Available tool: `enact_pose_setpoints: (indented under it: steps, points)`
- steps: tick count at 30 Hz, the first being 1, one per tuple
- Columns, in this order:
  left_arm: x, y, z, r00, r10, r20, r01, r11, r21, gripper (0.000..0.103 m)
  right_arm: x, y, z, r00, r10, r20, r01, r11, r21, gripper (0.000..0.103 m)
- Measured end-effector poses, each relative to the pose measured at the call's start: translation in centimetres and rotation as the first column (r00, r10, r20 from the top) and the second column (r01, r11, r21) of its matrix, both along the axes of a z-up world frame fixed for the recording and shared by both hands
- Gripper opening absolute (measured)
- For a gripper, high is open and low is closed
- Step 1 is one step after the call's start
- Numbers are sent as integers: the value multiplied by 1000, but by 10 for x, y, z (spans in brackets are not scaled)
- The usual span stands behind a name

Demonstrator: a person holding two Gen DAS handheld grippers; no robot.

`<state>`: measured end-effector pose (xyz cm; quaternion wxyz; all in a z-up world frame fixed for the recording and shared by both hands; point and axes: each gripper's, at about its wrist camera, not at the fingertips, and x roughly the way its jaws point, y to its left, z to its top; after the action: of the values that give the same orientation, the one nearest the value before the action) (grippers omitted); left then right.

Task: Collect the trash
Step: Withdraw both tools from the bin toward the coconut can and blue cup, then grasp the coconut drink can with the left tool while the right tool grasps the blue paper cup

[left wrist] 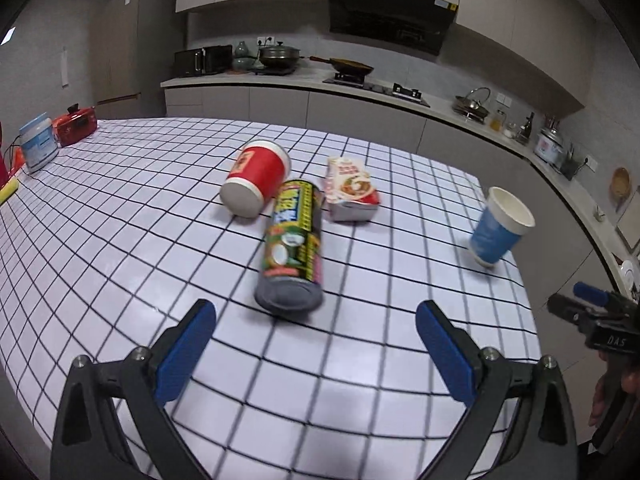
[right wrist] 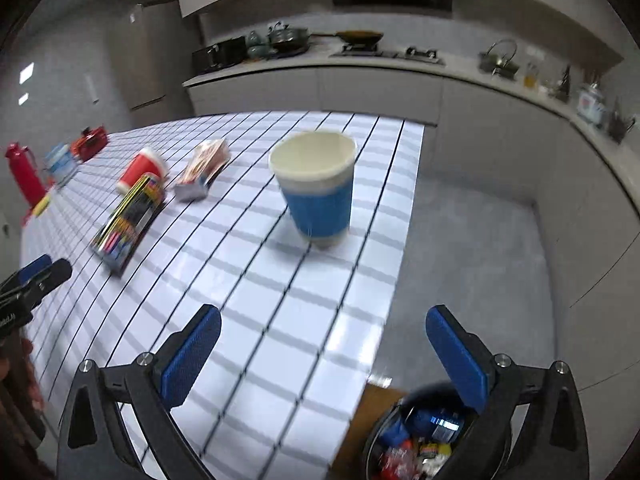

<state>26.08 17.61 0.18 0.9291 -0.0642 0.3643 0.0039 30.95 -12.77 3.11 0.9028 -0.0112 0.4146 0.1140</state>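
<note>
Trash lies on the checked table [left wrist: 120, 240]. A tall dark can [left wrist: 292, 246] lies on its side straight ahead of my open, empty left gripper [left wrist: 316, 344]. Behind it lie a red paper cup [left wrist: 256, 182] on its side and a snack carton [left wrist: 350, 190]. A blue paper cup [left wrist: 500, 226] stands upright near the right edge. My right gripper [right wrist: 322, 344] is open and empty, with the blue cup [right wrist: 316, 188] ahead of it. A trash bin [right wrist: 424, 440] with wrappers sits on the floor below its right finger. The can [right wrist: 130, 226], red cup [right wrist: 142, 170] and carton [right wrist: 204, 168] are left of it.
A blue-white jar [left wrist: 38, 146] and a red appliance [left wrist: 76, 124] stand at the table's far left, with a red flask [right wrist: 24, 174] near them. Kitchen counters with pots and a stove [left wrist: 376, 88] run behind and to the right. Grey floor [right wrist: 480, 260] lies right of the table.
</note>
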Motion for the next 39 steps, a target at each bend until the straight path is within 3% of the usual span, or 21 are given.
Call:
enact_pose_setpoints:
  steps: [9, 21, 27, 30, 32, 33, 34, 39]
  points:
    - [47, 18, -12, 999, -32, -33, 32, 999, -2, 100, 52, 31, -2, 998, -50, 30, 51, 998, -27, 103]
    - [86, 18, -30, 994, -66, -91, 69, 997, 36, 99, 84, 29, -15, 993, -110, 36, 111, 993, -27, 103]
    - [96, 15, -36, 989, -84, -122, 90, 995, 44, 90, 97, 27, -19, 993, -115, 33, 116, 993, -15, 103]
    - [97, 15, -37, 988, -80, -129, 87, 995, 46, 85, 101, 30, -21, 995, -99, 22, 99, 995, -21, 88]
    - [99, 16, -38, 987, -80, -137, 85, 996, 37, 75, 105, 31, -23, 996, -90, 4, 90, 996, -20, 66]
    - [100, 17, -39, 986, -82, -145, 88, 996, 32, 69, 106, 31, -25, 996, -86, -4, 86, 996, -15, 61]
    - [101, 18, -41, 983, -98, -154, 101, 995, 9, 56, 105, 31, -24, 996, -85, -1, 85, 996, -9, 61]
    - [94, 23, -37, 987, -89, -134, 88, 996, -14, 54, 98, 29, -17, 997, -73, 13, 72, 997, 12, 60]
